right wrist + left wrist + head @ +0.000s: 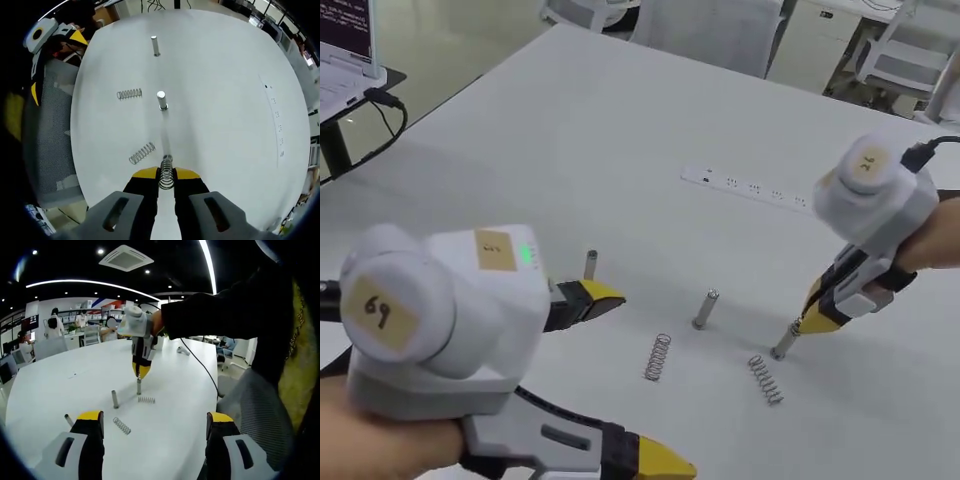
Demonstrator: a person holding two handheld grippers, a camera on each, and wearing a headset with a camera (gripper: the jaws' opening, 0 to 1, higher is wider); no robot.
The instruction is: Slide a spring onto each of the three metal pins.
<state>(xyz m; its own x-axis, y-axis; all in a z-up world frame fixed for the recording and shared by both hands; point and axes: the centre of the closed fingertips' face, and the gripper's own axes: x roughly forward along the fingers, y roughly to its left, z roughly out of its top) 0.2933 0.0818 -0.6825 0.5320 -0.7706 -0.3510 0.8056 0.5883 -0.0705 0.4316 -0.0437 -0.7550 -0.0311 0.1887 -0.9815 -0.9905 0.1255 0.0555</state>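
Risk sits at the pin near the person's edge of the tabletop: the right gripper pinches a spring in narrow jaws at its top, so a tilted coil may catch and slip out, while the left gripper keeps its jaws wide and empty.

Three uprights are barring a low sweep across the counter: a pin at 9 o'clock, a middle pin, and an end pin at 3 o'clock, which the right tongs, pinching a held spring, are crowding. A loose spring and a second spring are lying in the gaps at 6 o'clock. The left tongs, gaping wide, are flanking the 9 o'clock side. Past the power strip at 1 o'clock, bare counter is stretching open.
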